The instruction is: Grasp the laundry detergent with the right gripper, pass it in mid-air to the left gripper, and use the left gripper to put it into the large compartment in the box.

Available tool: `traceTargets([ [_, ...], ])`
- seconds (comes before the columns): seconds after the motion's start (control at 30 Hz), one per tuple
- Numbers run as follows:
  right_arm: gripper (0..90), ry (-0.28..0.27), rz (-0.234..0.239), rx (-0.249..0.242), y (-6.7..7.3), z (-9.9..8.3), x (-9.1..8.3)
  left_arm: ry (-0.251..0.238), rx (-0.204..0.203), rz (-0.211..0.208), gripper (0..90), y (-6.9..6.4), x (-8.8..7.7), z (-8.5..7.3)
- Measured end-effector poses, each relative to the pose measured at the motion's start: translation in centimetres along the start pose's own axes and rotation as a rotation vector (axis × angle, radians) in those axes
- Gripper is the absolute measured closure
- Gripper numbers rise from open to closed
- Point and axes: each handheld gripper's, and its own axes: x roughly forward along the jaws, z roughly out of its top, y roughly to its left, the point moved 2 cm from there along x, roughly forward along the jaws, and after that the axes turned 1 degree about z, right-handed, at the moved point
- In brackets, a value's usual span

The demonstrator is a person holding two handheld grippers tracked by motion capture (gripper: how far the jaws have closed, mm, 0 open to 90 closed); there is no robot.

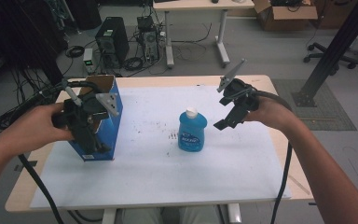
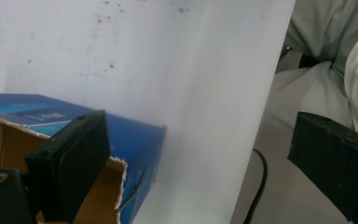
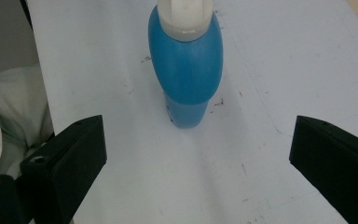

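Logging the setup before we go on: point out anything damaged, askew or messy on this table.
The blue box has a ragged, torn top edge that bares brown cardboard, right by the open left claw. The white sheet carries dark smudges near the blue bottle, which stands upright and capped.

High cam: fixed above the person's side, looks fwd and down over the whole table (image 1: 261, 81), floor and desks beyond. Left gripper cam: close, looks down past its jaws at the blue box (image 2: 126, 140) top edge and white sheet (image 2: 191, 70), toward the near edge and the person's lap. Right gripper cam: close, angled down on the blue bottle (image 3: 186, 70). Shared w/ high cam: box (image 1: 109, 121), bottle (image 1: 192, 131), sheet (image 1: 168, 177).
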Motion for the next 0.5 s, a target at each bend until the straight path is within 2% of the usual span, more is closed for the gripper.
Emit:
traceTargets([
  [0.5,3.4,-0.093,0.000,0.012,-0.1,-1.5,0.3,-0.002,-0.003,-0.004,6.0,0.0,0.1,-0.1],
])
